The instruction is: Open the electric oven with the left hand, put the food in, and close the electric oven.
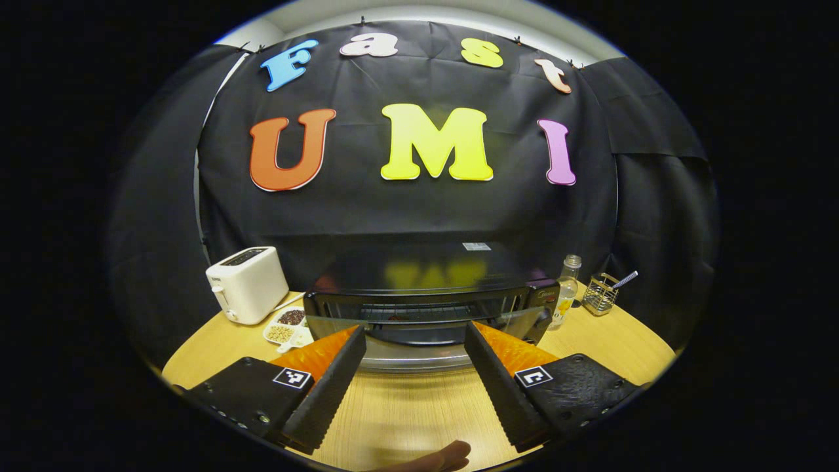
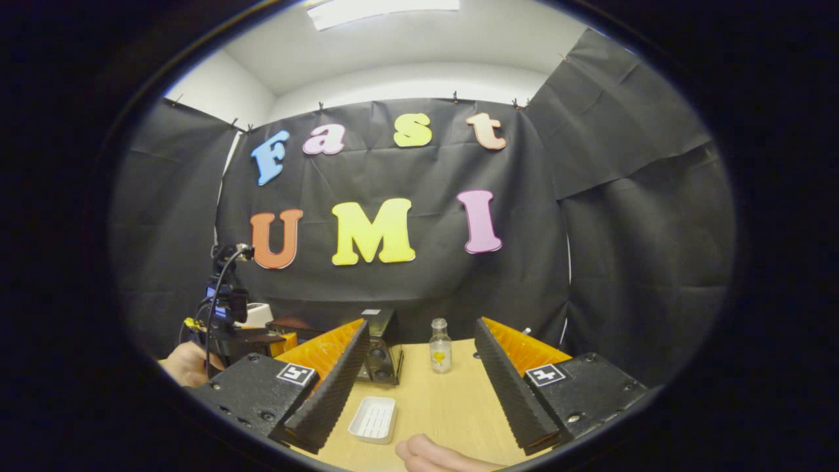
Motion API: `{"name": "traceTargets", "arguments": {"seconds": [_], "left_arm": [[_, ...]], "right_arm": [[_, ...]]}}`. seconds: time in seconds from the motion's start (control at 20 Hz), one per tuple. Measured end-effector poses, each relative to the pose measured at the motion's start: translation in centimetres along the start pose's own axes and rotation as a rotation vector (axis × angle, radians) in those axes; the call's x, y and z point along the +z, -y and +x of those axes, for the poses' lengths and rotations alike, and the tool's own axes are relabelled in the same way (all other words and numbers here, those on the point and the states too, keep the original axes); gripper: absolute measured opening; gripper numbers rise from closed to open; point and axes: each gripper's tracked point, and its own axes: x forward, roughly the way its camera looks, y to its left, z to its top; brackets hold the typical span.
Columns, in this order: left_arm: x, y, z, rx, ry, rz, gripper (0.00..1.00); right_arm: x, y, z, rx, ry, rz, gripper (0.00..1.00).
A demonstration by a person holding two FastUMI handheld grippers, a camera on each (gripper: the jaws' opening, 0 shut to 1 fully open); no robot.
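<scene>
The black electric oven [image 1: 426, 272] stands on the round wooden table straight ahead in the left gripper view. Its glass door [image 1: 419, 331] hangs swung down toward me, and the silver handle [image 1: 413, 362] runs along its near edge. A wire rack shows inside. My left gripper [image 1: 414, 331] is open, one finger on each side of the door's near edge, with nothing pressed between them. In the right gripper view the oven [image 2: 380, 351] appears side-on. My right gripper [image 2: 421, 324] is open above the table. A white ribbed tray [image 2: 373, 419] lies on the wood below it. I cannot make out any food.
A white toaster [image 1: 246, 285] and a divided snack dish [image 1: 288, 326] sit left of the oven. A small glass bottle [image 1: 567, 292] and a wire caddy [image 1: 602, 294] sit to its right. In the right gripper view a hand [image 2: 187, 364] holds the other gripper at the left.
</scene>
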Motion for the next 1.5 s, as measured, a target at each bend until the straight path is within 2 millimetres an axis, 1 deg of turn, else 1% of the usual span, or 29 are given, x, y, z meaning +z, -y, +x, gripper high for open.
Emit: {"name": "traceTargets", "arguments": {"seconds": [0.15, 0.2, 0.3, 0.4, 0.45, 0.5, 0.55, 0.65, 0.75, 0.8, 0.95, 1.0, 1.05, 1.25, 1.45, 1.5], "left_arm": [[1.5, 0.5, -5.3, -0.001, 0.061, -0.011, 0.97], [1.8, 0.3, -7.3, 0.013, 0.076, -0.011, 0.96], [2.6, 0.2, -12.2, 0.039, 0.113, -0.004, 0.96], [2.6, 0.2, -17.2, 0.069, 0.131, 0.009, 0.96], [2.5, 0.4, -20.0, 0.075, 0.144, 0.016, 0.96], [2.5, 0.6, -22.2, 0.079, 0.148, 0.017, 0.96], [2.2, 0.7, -24.5, 0.086, 0.148, 0.016, 0.96], [2.6, 0.5, -28.0, 0.104, 0.186, 0.006, 0.95], [2.9, 1.2, -29.6, 0.092, 0.202, -0.026, 0.95], [3.2, 1.7, -30.0, 0.079, 0.213, -0.034, 0.96], [3.8, 1.9, -30.9, 0.062, 0.236, -0.025, 0.96], [3.9, 2.0, -31.0, 0.063, 0.238, -0.017, 0.96], [3.6, 2.2, -30.9, 0.059, 0.233, -0.012, 0.96], [3.4, 2.7, -30.9, 0.048, 0.231, -0.009, 0.96], [3.4, 3.3, -31.0, 0.038, 0.226, 0.012, 0.96], [3.3, 3.4, -31.2, 0.037, 0.222, 0.017, 0.96]], "right_arm": [[-0.1, 0.0, -2.3, 0.003, -0.015, 0.006, 1.00], [0.1, 0.0, -3.3, 0.002, -0.013, 0.008, 1.00], [0.6, 0.1, -5.1, -0.007, -0.004, 0.002, 1.00], [1.0, 0.2, -7.3, -0.014, -0.001, 0.000, 1.00], [1.4, 0.1, -8.3, -0.016, 0.008, 0.002, 1.00], [2.0, 0.1, -9.3, -0.016, 0.022, -0.001, 1.00], [2.5, 0.1, -10.1, -0.017, 0.031, -0.014, 1.00], [3.2, 0.3, -11.1, -0.020, 0.057, -0.043, 1.00], [3.8, 0.1, -11.5, -0.021, 0.075, -0.059, 1.00], [3.8, -0.2, -11.8, -0.016, 0.073, -0.063, 1.00], [3.4, -0.9, -12.1, 0.009, 0.060, -0.065, 1.00], [3.4, -0.9, -12.3, 0.013, 0.060, -0.064, 1.00], [3.4, -0.8, -12.4, 0.012, 0.060, -0.066, 1.00], [3.8, 0.0, -12.6, -0.009, 0.065, -0.077, 1.00], [3.3, 0.1, -12.6, -0.008, 0.050, -0.073, 1.00], [3.1, 0.0, -13.6, -0.004, 0.042, -0.072, 1.00]]}}
